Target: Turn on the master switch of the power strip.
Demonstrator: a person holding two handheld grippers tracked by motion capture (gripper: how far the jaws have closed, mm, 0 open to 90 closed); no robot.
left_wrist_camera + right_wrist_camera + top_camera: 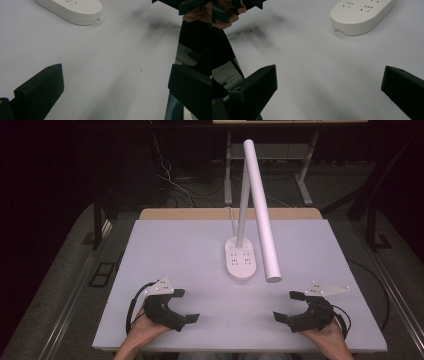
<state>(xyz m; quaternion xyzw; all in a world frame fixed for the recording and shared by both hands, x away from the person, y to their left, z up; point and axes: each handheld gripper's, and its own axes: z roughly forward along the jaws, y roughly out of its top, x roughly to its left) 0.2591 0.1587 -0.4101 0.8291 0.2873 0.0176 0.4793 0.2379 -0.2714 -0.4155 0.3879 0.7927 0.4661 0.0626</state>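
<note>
A white desk lamp stands mid-table on an oval base that carries socket holes. Its long tube head slants down toward the front. My left gripper rests near the front left edge, open and holding nothing, pointing right. My right gripper mirrors it at the front right, open and pointing left. In the left gripper view the wide-apart jaws of my left gripper frame bare table, with the lamp base at the top. The right gripper view has my right gripper just as wide, and the lamp base lies ahead of it.
The white table has a wooden strip along its far edge. The lamp's cord runs off the back. Cables and desk legs stand on the dark floor behind. The other hand's gripper appears far off in the left gripper view.
</note>
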